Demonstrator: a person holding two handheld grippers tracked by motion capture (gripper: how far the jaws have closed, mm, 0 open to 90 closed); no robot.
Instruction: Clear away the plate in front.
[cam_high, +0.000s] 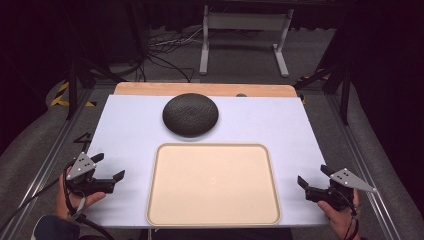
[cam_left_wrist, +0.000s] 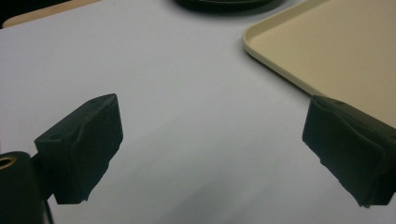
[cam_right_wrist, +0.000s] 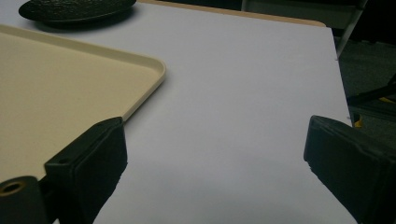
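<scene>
We hold the left gripper (cam_high: 109, 167) and right gripper (cam_high: 313, 179) wide and empty beside the shallow beige plastic tray (cam_high: 213, 148), likely poised to reach the dark textured dome (cam_high: 190, 114) at twelve o'clock on the desk (cam_high: 130, 120).

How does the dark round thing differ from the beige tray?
The dark round object is domed, textured and charcoal; the beige tray is flat, smooth, rectangular with rounded corners. The tray is larger and nearer the person. Both rest on the white table cover, untouched.
</scene>
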